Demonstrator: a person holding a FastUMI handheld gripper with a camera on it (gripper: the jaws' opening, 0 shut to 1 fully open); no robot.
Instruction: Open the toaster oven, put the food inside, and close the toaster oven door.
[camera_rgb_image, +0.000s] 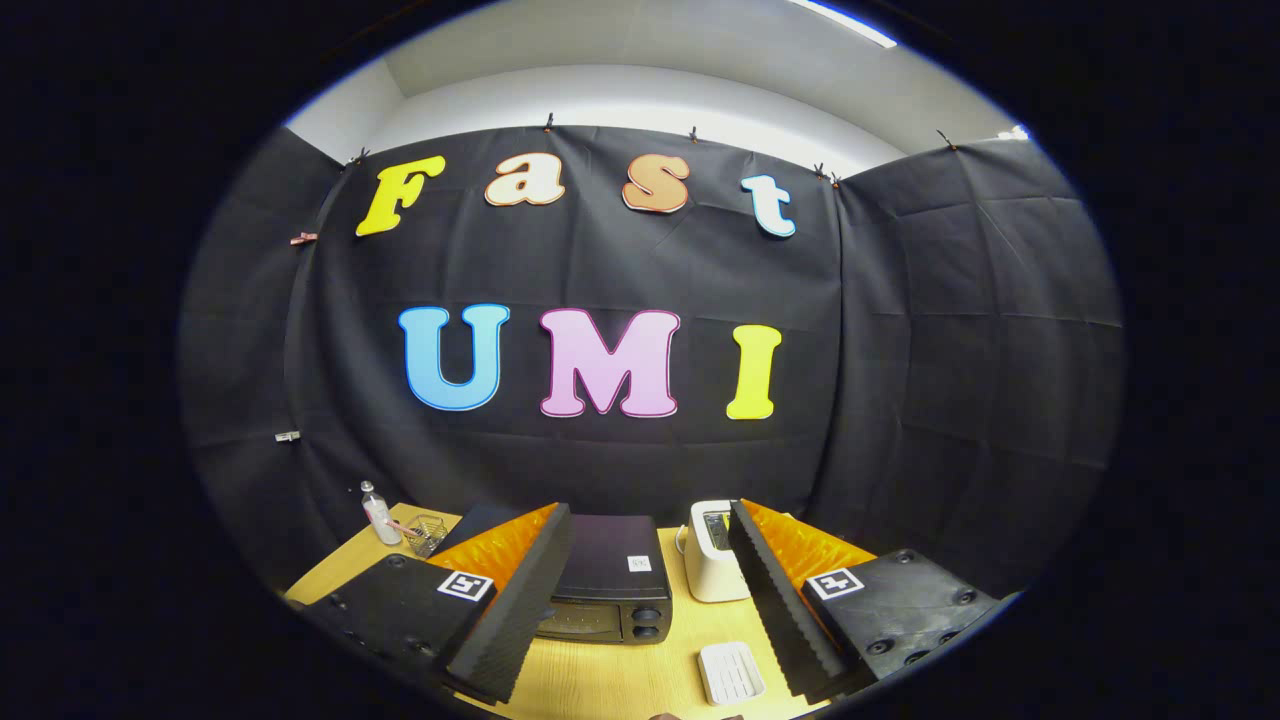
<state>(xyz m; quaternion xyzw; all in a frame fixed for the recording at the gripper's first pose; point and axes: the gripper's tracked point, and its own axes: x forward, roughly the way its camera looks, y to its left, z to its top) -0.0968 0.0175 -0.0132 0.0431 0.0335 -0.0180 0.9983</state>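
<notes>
Black toaster oven (610, 585): left front hidden behind left finger (515, 600); small wire basket (428, 532) contents at table's far-left corner too small to tell

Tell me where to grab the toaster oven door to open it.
Judging from here, grip the top edge of the toaster oven door, coming from its front and above. The tongs are open, high over the table; the left finger hides most of the door, so the handle isn't visible.
</notes>
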